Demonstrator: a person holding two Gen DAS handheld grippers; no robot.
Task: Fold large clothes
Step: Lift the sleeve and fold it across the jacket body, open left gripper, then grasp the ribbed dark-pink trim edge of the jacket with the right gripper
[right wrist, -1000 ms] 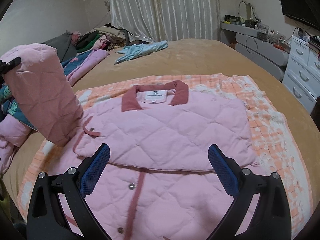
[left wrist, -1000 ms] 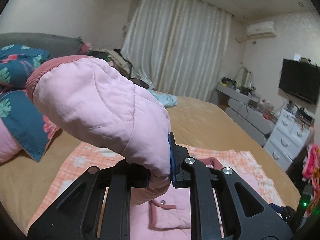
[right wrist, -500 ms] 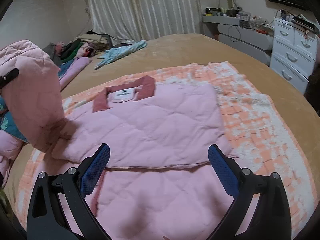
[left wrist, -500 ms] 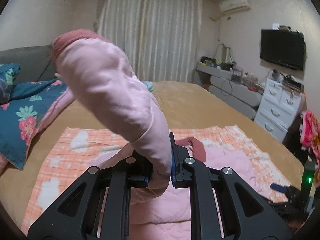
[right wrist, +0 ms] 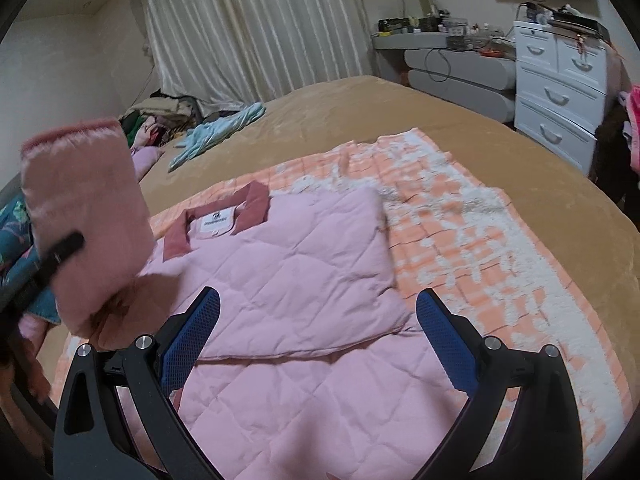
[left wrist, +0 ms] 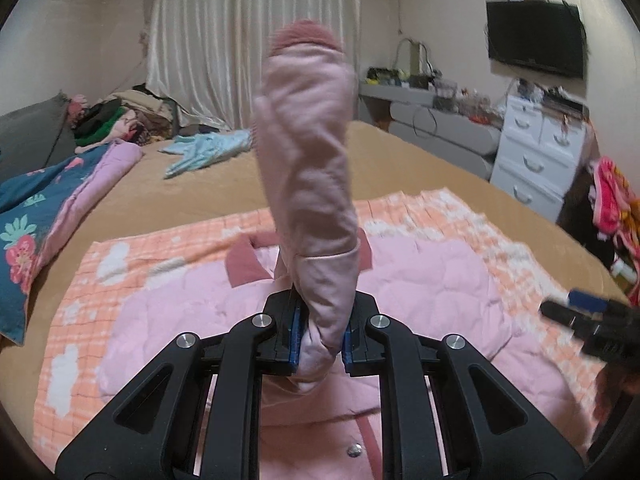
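A pink quilted jacket (right wrist: 288, 276) with a dark pink collar (right wrist: 256, 204) lies on an orange-and-white checked blanket (right wrist: 460, 240) on the bed. Its right side is folded in over the body. My left gripper (left wrist: 320, 344) is shut on the jacket's left sleeve (left wrist: 308, 152), which stands up from the jaws with its dark pink cuff on top. The same sleeve (right wrist: 84, 216) shows raised at the left of the right wrist view. My right gripper (right wrist: 318, 344) hangs open above the lower part of the jacket, nothing between its blue pads (right wrist: 444, 344).
The tan bed (right wrist: 400, 112) holds a light blue garment (right wrist: 220, 132) and a clothes pile (left wrist: 120, 116) at the far side. A floral quilt (left wrist: 36, 216) lies at the left. A white dresser (right wrist: 560, 80), grey desk and wall TV (left wrist: 536, 36) stand on the right.
My left gripper has carried the sleeve from the jacket's left side in over the body and lower, and rolled. The right gripper shifted sideways and stayed open.
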